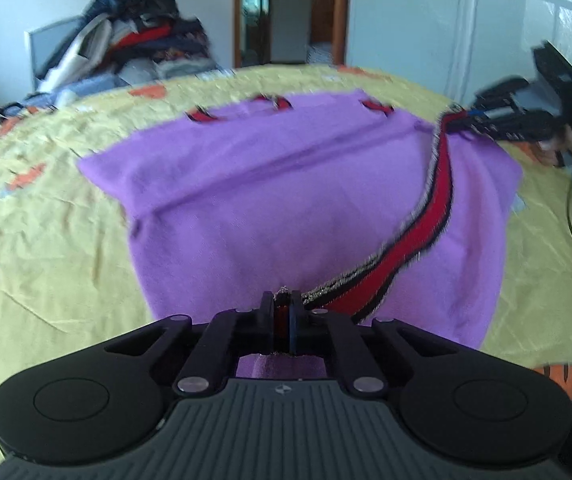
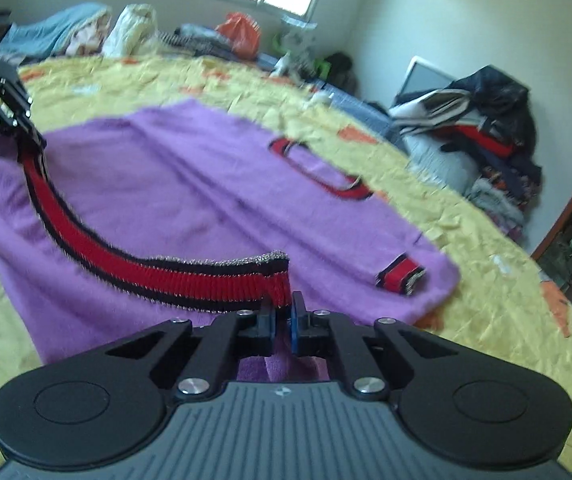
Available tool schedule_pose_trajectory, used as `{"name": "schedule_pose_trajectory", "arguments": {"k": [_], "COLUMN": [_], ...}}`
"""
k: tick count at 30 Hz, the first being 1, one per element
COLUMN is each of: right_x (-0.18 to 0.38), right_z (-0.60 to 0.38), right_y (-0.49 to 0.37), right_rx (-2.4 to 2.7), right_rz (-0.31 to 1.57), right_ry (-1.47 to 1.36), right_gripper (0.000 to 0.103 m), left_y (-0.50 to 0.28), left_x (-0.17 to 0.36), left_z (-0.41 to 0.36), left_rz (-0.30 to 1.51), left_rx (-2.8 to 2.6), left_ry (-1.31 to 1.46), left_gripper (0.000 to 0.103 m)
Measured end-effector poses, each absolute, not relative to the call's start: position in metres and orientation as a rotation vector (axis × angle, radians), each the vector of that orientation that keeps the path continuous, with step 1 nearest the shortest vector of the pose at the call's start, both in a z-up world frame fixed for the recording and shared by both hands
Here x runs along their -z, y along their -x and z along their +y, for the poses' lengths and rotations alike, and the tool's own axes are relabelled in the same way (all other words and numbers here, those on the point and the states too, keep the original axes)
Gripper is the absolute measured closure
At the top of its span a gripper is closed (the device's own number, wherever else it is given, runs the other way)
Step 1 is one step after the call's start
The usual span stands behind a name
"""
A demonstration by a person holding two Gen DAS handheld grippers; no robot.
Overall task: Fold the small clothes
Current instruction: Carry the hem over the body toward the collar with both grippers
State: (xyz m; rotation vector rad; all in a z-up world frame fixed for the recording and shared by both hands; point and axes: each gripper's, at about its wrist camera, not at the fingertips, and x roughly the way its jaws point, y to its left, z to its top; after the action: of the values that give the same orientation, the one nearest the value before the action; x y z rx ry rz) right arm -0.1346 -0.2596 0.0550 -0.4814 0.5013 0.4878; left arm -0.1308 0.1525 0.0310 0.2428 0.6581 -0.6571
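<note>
Left gripper [image 1: 281, 306]: I am clamping one hem end.
Right gripper [image 2: 281, 308]: I am pinching the other.
Sweater hem band [image 2: 125, 260]: hanging slack between both.
Purple sweater [image 1: 286, 200]: lying flat on yellow bedspread [image 1: 45, 240], collar far.

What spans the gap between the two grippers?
The red-and-black hem band of the purple sweater, running from left gripper to right gripper; both wrist views.

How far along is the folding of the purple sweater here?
Done: the purple sweater lies flat on the yellow bedspread, sleeves already folded in. In hand: left gripper and right gripper each pinch an end of the red hem band. Left: fold the hem toward the collar.
</note>
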Motion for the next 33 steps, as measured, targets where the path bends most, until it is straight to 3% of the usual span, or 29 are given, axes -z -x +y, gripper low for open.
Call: {"name": "schedule_pose_trajectory", "arguments": {"k": [11,22,25,33], "right_x": [-0.088,-0.065,-0.058,-0.036], "right_z": [-0.289,-0.321,-0.332,-0.331], "right_y": [0.092,-0.009,-0.030,-0.051], "right_rx": [-0.389,-0.340,-0.321,-0.363], "right_rz": [0.454,0.530,0.545,0.645], "right_ry": [0.299,0.146,0.108,0.077], "right_gripper": [0.097,0.097,0.097,0.097], "left_y": [0.073,-0.041,-0.066,-0.086], "left_x": [-0.069,-0.070,-0.068,-0.053], "left_z": [0.171,0.156,0.156,0.157], "left_rz": [0.513,0.539,0.553,0.639], "left_rx": [0.460,0.433,0.424,0.475], "left_ry": [-0.132,-0.119,-0.113,-0.104], "left_gripper": [0.094,0.096,0.103,0.103]}}
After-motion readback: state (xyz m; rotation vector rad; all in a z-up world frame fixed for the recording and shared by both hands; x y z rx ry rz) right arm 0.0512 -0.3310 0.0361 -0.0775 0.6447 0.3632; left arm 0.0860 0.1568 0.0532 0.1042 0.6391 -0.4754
